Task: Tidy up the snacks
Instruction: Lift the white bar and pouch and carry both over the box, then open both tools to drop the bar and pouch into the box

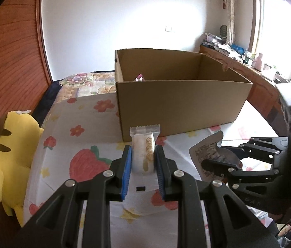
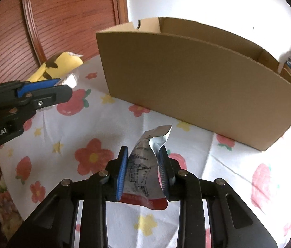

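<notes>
My left gripper is shut on a small white snack packet with round biscuits printed on it, held above the table in front of the open cardboard box. My right gripper is shut on a silver snack pouch with a red bottom edge, held above the table before the box. The right gripper shows at the right of the left wrist view with the pouch. The left gripper shows at the left of the right wrist view. A pink wrapper lies inside the box.
The table has a white cloth with strawberries and flowers. A yellow plush toy sits off the table's left edge. A wooden wardrobe stands at left. A cluttered wooden counter runs under the window at right.
</notes>
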`<state>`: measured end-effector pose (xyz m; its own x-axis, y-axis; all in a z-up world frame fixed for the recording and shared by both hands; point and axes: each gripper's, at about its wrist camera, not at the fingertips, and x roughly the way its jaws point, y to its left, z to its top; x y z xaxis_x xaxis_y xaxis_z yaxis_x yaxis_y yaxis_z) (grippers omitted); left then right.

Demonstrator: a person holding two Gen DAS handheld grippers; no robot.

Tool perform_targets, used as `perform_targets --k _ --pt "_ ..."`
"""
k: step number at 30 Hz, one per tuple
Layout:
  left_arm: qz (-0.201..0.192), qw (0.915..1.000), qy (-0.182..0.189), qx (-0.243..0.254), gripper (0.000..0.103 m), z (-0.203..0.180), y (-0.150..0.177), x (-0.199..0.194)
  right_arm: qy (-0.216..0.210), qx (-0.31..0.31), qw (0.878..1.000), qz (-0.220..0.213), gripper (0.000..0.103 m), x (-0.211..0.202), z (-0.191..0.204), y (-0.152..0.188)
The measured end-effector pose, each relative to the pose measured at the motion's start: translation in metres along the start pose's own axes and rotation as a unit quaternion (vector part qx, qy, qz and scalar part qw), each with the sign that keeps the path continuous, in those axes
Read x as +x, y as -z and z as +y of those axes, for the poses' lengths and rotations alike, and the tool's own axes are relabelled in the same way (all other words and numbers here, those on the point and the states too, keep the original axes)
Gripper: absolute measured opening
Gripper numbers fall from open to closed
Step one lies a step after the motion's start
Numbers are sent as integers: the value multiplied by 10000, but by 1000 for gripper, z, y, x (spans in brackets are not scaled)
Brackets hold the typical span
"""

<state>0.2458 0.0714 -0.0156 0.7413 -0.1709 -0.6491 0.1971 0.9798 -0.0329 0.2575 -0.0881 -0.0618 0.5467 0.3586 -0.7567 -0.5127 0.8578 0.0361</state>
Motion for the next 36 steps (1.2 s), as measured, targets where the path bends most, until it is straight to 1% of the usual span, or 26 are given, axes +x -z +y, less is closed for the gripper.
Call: perform_targets --k 3,7,16,21,29,34,36 --pt "-81 10000 -19 48 20 -7 -5 -6 -41 44 9999 -138 27 -14 -4 0" --pt "-234 9997 -20 95 20 -17 -15 -15 -85 77 9992 -391 27 -43 -13 -1" --pt "-584 9980 4 244 20 -39 -38 -31 166 66 9954 -946 27 -98 -33 -15" --pt "-735 9967 1 345 20 -45 -57 -29 308 16 9918 -1241 27 -121 -44 -31" --pt "-924 9945 -38 498 20 -49 -90 -14 369 -54 9874 -1538 27 -129 -58 -62" --pt "-1004 9937 -79 496 20 -43 -111 8 336 -31 9858 -1647 27 -118 -70 -84" --pt "-966 9942 -89 456 20 -40 -116 20 321 -17 9859 -1643 27 -108 -75 -90"
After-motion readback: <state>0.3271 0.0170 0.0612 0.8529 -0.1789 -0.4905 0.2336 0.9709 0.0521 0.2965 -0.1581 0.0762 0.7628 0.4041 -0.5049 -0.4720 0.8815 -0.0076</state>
